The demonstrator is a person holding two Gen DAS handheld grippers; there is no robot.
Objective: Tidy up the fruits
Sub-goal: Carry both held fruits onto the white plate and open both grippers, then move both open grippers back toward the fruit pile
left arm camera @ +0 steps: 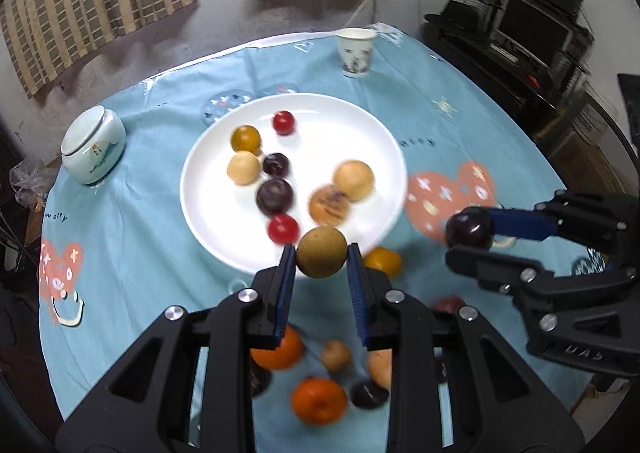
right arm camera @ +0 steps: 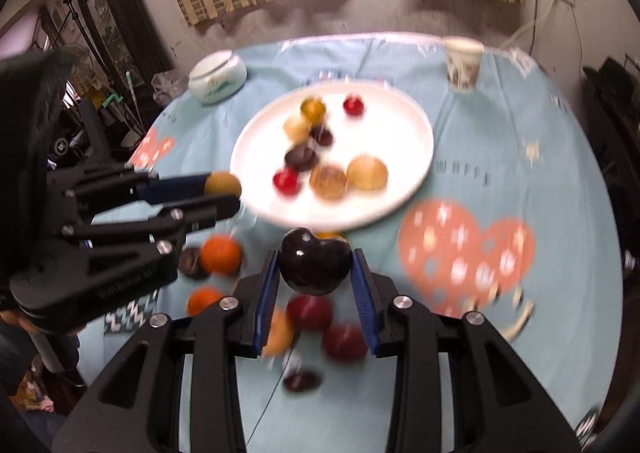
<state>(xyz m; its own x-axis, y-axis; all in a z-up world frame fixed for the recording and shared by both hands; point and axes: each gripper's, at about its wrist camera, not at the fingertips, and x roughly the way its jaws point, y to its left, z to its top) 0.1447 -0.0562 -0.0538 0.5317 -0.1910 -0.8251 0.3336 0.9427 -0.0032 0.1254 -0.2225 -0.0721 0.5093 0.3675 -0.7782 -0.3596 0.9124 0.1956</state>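
Note:
A white plate point(left arm camera: 208, 221) on the blue tablecloth holds several small fruits: red, dark purple, yellow and tan. My left gripper point(left arm camera: 321, 258) is shut on a round olive-brown fruit point(left arm camera: 322, 257) just above the plate's near rim. My right gripper point(right arm camera: 314, 263) is shut on a dark purple plum point(right arm camera: 314, 261), held above the cloth before the plate point(right arm camera: 416, 133). It also shows in the left wrist view point(left arm camera: 470, 229), right of the plate. Loose fruits lie on the cloth below both grippers, among them an orange point(left arm camera: 319, 400) and a red plum point(right arm camera: 345, 342).
A lidded ceramic jar point(left arm camera: 93, 147) stands left of the plate. A paper cup point(left arm camera: 355, 51) stands at the table's far edge. The round table's edge curves close on all sides. Dark shelves point(left arm camera: 520, 45) stand to the right.

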